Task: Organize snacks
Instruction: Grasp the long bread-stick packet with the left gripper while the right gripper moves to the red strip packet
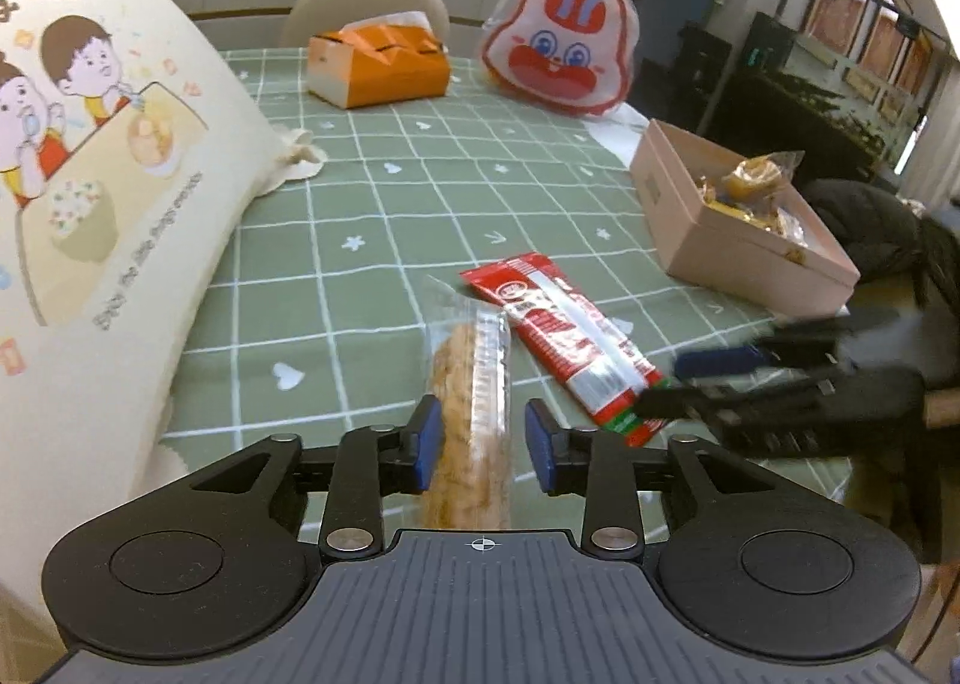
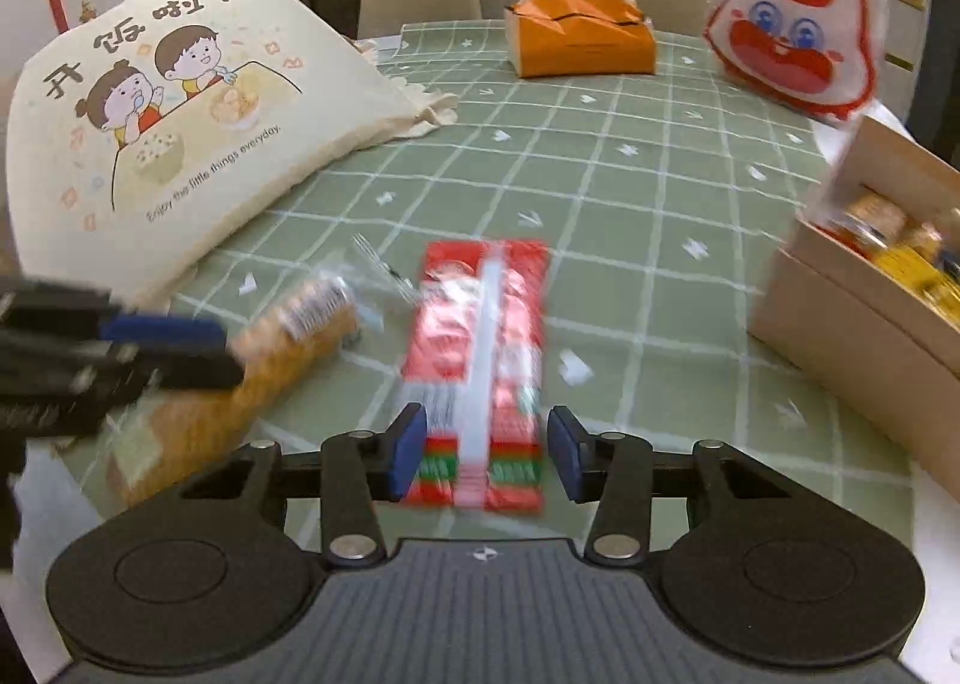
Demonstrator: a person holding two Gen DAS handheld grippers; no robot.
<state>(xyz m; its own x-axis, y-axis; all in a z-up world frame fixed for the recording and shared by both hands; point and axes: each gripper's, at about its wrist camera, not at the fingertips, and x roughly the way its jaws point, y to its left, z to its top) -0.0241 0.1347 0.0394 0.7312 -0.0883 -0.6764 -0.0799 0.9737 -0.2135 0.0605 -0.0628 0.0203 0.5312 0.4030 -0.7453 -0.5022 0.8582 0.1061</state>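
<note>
Crinkly clear wrapper [image 1: 471, 402] around a long, crumbly golden biscuit, lying between the left gripper [image 1: 483, 444]'s blue pads, jaws apart, not pressing. Glossy red flat packet [image 2: 480, 372] with a white seam between the right gripper [image 2: 486, 453]'s pads, left pad at its edge, right pad just clear. Beyond both jaws, checked green cloth [image 1: 390, 216]; right of them, a matte pink cardboard box [image 1: 738, 240] holding wrapped snacks.

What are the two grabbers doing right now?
Left gripper: open around the clear-wrapped pastry.
Right gripper: open around the red snack packet.
</note>
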